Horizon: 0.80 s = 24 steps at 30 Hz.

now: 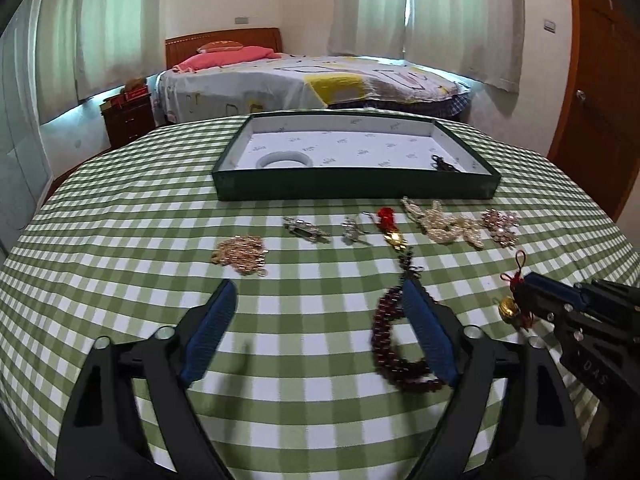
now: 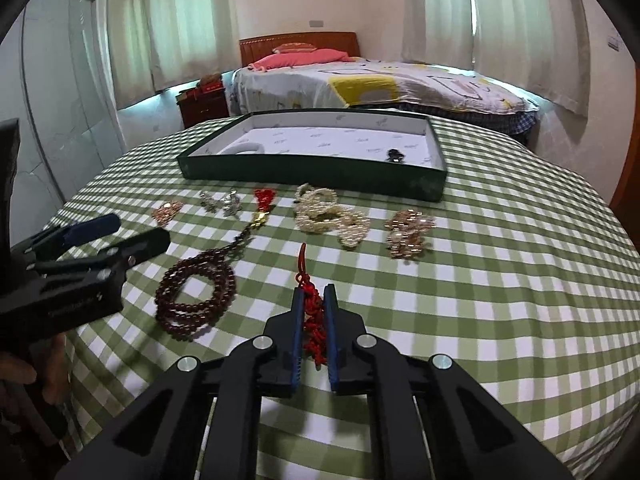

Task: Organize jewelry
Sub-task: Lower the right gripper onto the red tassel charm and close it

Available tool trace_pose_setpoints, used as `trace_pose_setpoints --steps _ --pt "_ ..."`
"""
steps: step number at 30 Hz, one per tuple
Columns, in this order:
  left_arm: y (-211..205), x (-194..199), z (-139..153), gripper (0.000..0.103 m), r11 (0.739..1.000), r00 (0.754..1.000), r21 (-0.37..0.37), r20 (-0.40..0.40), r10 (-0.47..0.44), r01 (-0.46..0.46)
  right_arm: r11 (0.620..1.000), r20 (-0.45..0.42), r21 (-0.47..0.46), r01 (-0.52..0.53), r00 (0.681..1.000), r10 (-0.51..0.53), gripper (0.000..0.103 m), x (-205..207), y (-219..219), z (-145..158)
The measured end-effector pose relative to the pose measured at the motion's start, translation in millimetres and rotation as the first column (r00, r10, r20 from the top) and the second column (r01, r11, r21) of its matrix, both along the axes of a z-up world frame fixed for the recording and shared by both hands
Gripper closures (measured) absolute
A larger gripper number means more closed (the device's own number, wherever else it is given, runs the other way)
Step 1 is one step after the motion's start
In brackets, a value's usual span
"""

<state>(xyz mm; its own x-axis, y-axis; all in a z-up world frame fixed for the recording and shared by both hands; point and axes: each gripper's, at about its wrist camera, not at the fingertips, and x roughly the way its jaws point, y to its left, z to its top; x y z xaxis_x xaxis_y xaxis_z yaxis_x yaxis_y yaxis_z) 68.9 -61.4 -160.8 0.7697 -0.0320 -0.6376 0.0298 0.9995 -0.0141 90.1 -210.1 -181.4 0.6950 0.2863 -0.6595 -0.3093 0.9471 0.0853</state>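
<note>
Currently the red knotted charm (image 2: 314,316) is clamped in the right gripper (image 2: 313,300) for transfer to the tray (image 2: 312,178); left gripper (image 1: 320,300) is spread wide, empty, beside the bead strand (image 1: 394,344).

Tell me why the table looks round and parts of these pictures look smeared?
Both views: fisheye lenses bow the checked tablecloth and darken the corners. Left wrist view: the dark red bead string beside the open left gripper is motion-blurred. Right wrist view: the red knotted charm in the right gripper is fairly sharp.
</note>
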Motion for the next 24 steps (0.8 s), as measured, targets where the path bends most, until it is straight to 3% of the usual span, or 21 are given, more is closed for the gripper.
trace_pose_setpoints --steps 8,20,24 --pt "-29 -1 -4 0.012 0.998 0.998 0.015 -0.004 -0.056 0.056 0.999 0.002 0.028 0.040 0.999 -0.040 0.093 2 -17 0" --pt "-40 13 -29 0.009 0.999 0.991 0.024 -0.125 -0.036 0.039 0.997 0.001 0.064 0.050 0.999 -0.050 0.093 5 -24 -2" --pt "-37 12 -30 0.009 0.999 0.993 0.010 -0.115 -0.030 0.031 0.997 -0.001 0.065 0.051 0.999 -0.051 0.093 6 -23 -3"
